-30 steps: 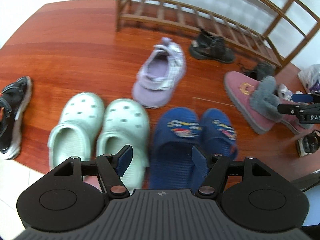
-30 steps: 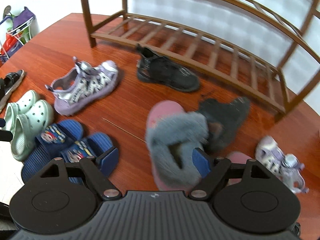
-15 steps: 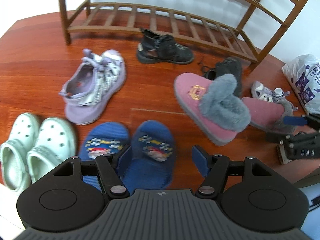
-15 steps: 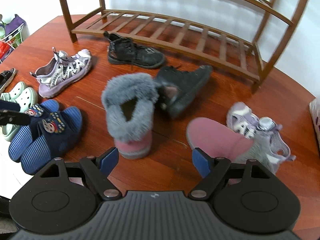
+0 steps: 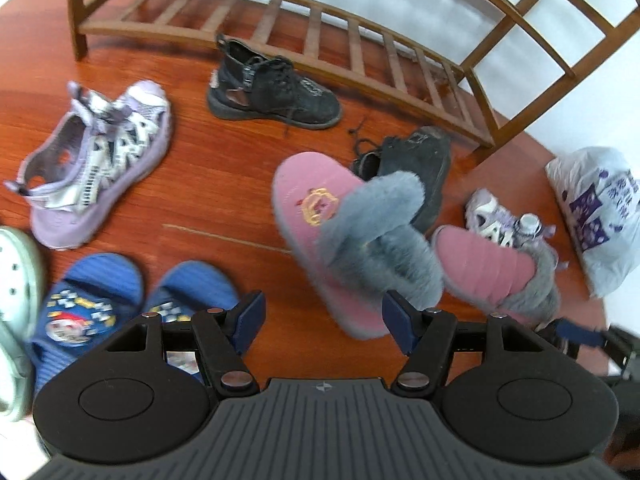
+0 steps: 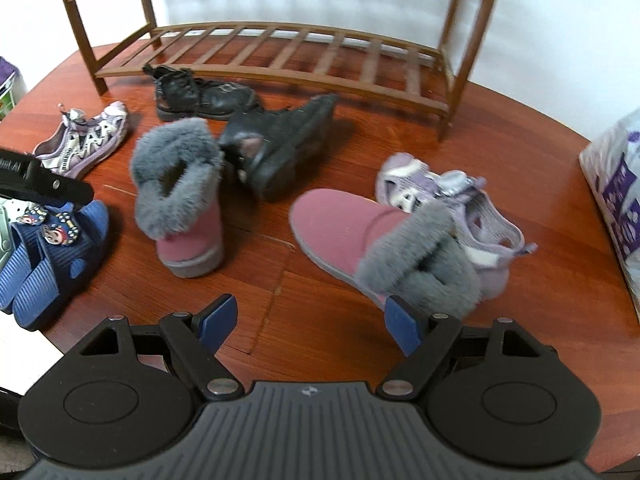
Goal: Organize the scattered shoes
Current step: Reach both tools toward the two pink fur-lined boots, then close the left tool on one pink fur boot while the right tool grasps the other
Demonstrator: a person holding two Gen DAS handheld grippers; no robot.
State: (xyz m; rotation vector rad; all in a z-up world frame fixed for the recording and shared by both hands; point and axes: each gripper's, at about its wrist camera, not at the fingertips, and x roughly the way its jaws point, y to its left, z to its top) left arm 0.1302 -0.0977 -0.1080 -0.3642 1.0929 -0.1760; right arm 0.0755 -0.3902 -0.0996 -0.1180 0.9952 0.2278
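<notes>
Both views have swung across the floor (image 5: 224, 184) in the last second: the green clogs (image 5: 16, 280) that filled the left view are now at its edge, and the two pink fur-lined boots have come to the middle. The left claw (image 5: 322, 322) stands fairly wide with nothing in it, just short of the nearer pink boot (image 5: 316, 208), which stands upright with its toe pointing away. The right claw (image 6: 310, 322) stands wide and empty too, with the second pink boot (image 6: 352, 232) lying just beyond its right finger, against a lilac sneaker (image 6: 452, 192).

The blue slippers (image 5: 96, 300) sit side by side near the clogs. A black boot (image 5: 272, 84) lies in front of the wooden shoe rack (image 5: 360, 40), whose bottom shelf is bare; its partner (image 5: 420, 160) lies behind the pink boot.

The shift suggests the pink pair is the next to be gathered, one boot per claw. No shoe is on the rack yet.
</notes>
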